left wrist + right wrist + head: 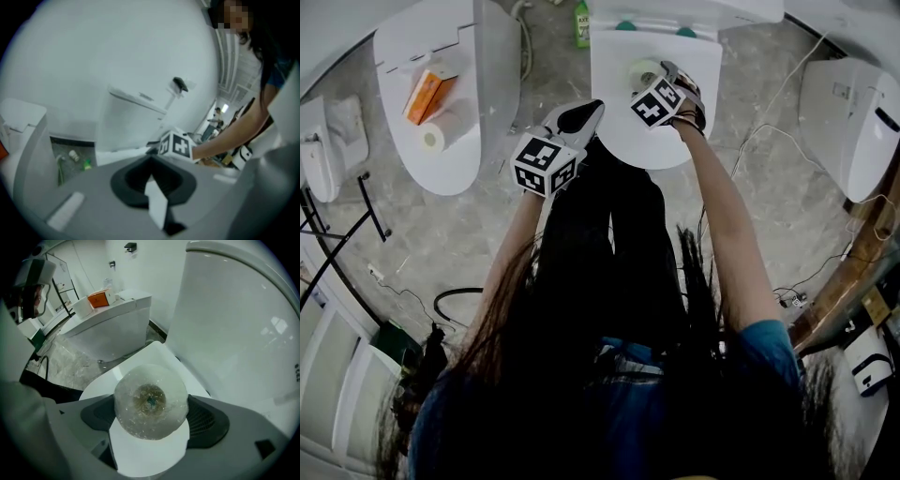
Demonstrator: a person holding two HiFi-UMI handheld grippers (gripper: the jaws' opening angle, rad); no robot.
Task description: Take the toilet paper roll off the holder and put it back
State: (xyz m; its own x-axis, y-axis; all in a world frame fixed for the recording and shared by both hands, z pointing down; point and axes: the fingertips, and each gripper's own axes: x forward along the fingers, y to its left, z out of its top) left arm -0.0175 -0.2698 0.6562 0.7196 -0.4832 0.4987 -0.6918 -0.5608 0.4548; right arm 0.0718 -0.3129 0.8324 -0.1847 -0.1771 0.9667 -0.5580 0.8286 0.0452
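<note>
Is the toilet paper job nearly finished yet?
About halfway, I think. Done: the toilet paper roll is off any holder and looks to stand on end on the closed toilet lid. In hand: the right gripper is over it, jaws wide on either side, apparently not squeezing. Left: putting it back; no holder shows in these views.

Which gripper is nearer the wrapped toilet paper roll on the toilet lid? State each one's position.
Right. The right gripper has the toilet paper roll between its jaws on the toilet lid; the left gripper is at the lid's left edge, apart from the roll.
</note>
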